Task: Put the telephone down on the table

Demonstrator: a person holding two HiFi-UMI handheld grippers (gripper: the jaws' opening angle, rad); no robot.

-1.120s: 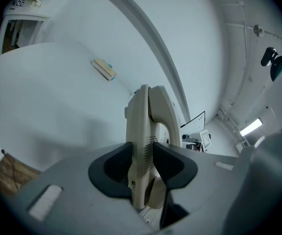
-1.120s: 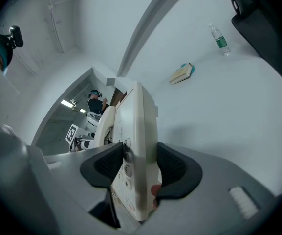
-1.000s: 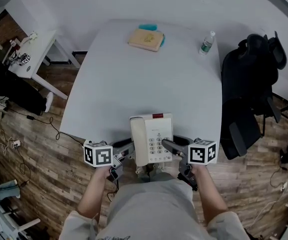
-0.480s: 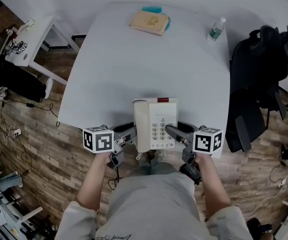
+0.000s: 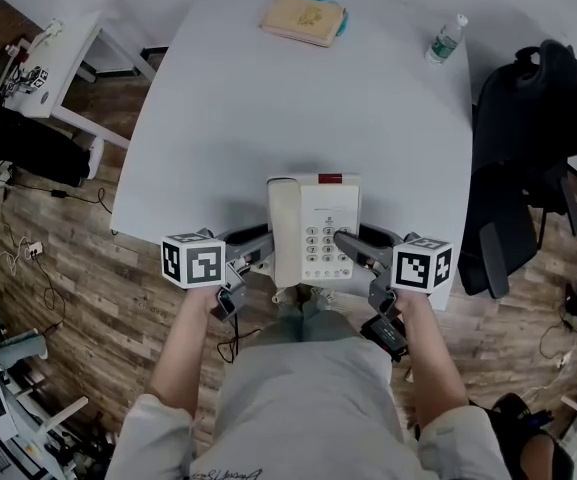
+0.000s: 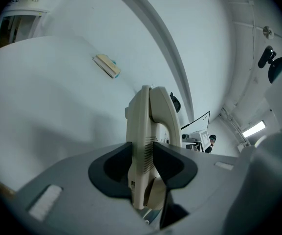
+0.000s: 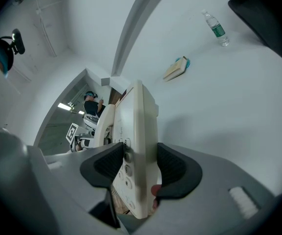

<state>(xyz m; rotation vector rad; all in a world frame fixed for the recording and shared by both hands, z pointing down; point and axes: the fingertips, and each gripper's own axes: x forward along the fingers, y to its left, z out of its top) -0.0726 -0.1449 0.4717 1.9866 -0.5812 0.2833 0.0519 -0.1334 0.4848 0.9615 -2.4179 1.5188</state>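
Two tools hold the telephone (image 5: 313,233) between them; the left tool (image 6: 143,163) is clamped on the edge that carries the handset, a jaw pressed to each face of the cream casing; the right tool (image 7: 140,168) is clamped on the keypad edge, one jaw over the keys and the other under the base. The telephone hangs level between the tools, over the near edge of the table (image 5: 268,108), its lower end seemingly past that edge; whether it touches the top I cannot tell, though both tool views suggest it rides above it. Well ahead of the tools lie a book (image 5: 303,18) and, further to the right, a bottle (image 5: 446,38); a dark chair (image 5: 528,148) stands beside the right tool. The step in hand looks like the carry; next the tools should go forward together until the whole base is over the table, sink evenly until it rests, then let go; uneven lowering could tip it.
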